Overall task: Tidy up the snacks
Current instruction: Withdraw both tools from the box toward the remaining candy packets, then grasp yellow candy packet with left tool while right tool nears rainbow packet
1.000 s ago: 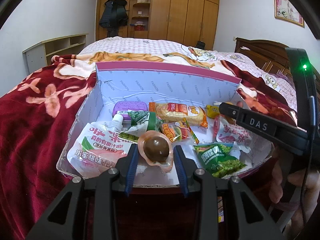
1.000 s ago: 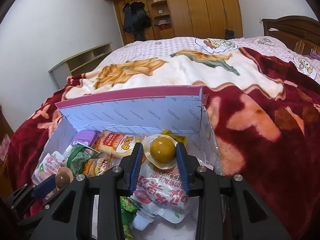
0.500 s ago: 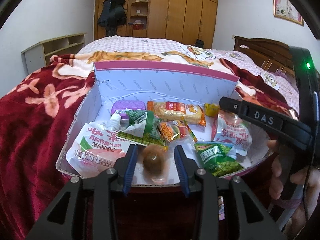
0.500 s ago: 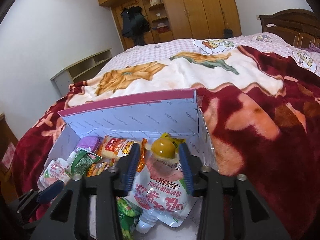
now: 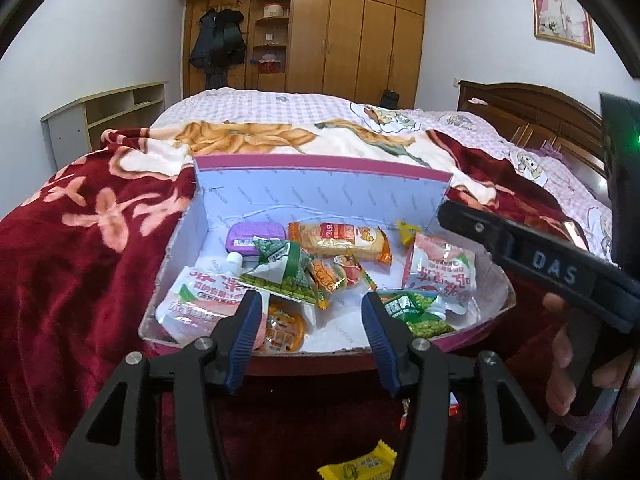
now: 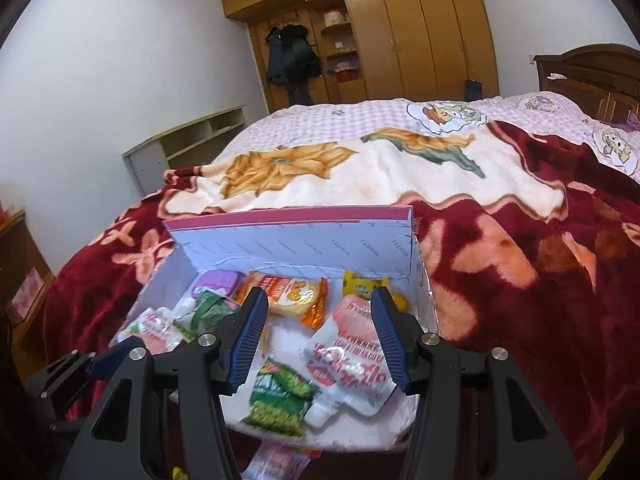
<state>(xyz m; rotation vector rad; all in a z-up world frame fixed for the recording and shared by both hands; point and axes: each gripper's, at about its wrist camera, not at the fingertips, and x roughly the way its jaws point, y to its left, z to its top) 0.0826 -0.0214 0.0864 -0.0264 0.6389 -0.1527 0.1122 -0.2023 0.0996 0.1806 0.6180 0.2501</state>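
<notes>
**Q:** Where do the snacks lie at this moment?

**A:** In the box [image 5: 320,196], a pink-edged carton on the bed's red blanket [image 5: 80,248]. A sealed egg pack [image 5: 282,328] rests by the near wall at 7 o'clock, partly hidden by the left claw's [image 5: 310,336] left finger. A yellow egg [image 6: 400,302] sits in the far corner at 1 o'clock, against the right claw's [image 6: 320,336] right finger in that view. Between them lie two juice pouches [image 5: 204,296], pea bags [image 5: 416,316], a cracker pack [image 5: 340,240] and a purple tin [image 5: 256,236].

**Q:** And the claws?

**A:** Both are parting, jaws spreading, and neither pinches anything. The left one hangs over the near rim with bare box floor between its fingers; the right one stands above a pouch [image 6: 352,360] without gripping it.

**Q:** How should this release be finished well?

**A:** Judging by the layout, let each claw spread fully before lifting, so no wrapper edge snags on a pad. Rise straight up, clear of the low near wall, then swing away. The box is crowded, so a sideways pull would likely drag the pea bags.

**Q:** What remains outside?

**A:** A yellow candy [image 5: 360,468] lies on the blanket at 6 o'clock, below the box. Other wrappers [image 6: 276,460] show there too, blurred. They look like the next picks.
</notes>
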